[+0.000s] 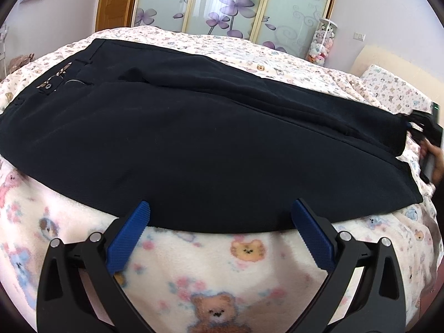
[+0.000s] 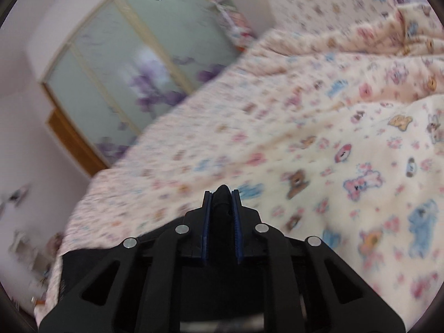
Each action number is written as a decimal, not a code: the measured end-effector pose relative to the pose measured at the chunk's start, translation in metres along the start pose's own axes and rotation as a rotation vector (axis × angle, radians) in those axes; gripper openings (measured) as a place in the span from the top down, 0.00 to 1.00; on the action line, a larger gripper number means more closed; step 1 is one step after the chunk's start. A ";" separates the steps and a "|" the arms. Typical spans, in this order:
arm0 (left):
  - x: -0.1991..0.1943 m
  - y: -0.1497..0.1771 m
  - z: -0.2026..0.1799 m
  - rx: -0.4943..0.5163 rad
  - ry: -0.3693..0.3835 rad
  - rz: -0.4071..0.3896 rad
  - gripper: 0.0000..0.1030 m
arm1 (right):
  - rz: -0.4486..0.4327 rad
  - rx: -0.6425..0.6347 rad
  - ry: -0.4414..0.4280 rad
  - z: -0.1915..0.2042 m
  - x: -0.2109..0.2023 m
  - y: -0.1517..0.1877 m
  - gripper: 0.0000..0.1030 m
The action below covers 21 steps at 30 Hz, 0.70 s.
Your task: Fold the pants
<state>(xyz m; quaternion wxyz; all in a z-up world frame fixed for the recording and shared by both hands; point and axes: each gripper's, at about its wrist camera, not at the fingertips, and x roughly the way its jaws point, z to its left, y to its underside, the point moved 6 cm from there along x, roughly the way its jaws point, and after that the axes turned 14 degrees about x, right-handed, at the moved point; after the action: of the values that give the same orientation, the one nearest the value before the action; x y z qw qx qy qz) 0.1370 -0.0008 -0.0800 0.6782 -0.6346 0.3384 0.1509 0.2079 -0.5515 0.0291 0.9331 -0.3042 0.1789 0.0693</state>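
Dark navy pants [image 1: 194, 138] lie spread flat across the bed, waistband and zipper at the far left, leg ends at the right. My left gripper [image 1: 221, 203] stands open, its blue fingertips [image 1: 143, 211] at the near edge of the pants and nothing pinched between them. At the leg hems on the far right my right gripper [image 1: 419, 122] is seen with a hand [image 1: 435, 163] behind it. In the blurred right wrist view my right gripper [image 2: 222, 194] is shut on a fold of the dark pants cloth [image 2: 222, 206] between its pads; more cloth [image 2: 83, 263] hangs below at the left.
A cream fleece blanket [image 1: 222, 263] printed with bears covers the bed [image 2: 333, 166]. A pillow [image 1: 394, 88] lies at the far right. Beyond the bed stand frosted wardrobe doors [image 1: 236, 5] with purple flowers and a clear tube of plush toys [image 1: 322, 41].
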 end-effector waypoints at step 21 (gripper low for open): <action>-0.121 -0.044 0.041 0.026 -0.155 -0.283 0.02 | 0.110 0.186 0.029 -0.029 -0.125 0.125 0.37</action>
<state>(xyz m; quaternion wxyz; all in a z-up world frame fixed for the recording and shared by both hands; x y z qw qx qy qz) 0.0880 0.0591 0.0311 0.7249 -0.6535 0.1945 0.0979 0.0541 -0.4706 -0.0132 0.9493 -0.2072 0.2145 0.0992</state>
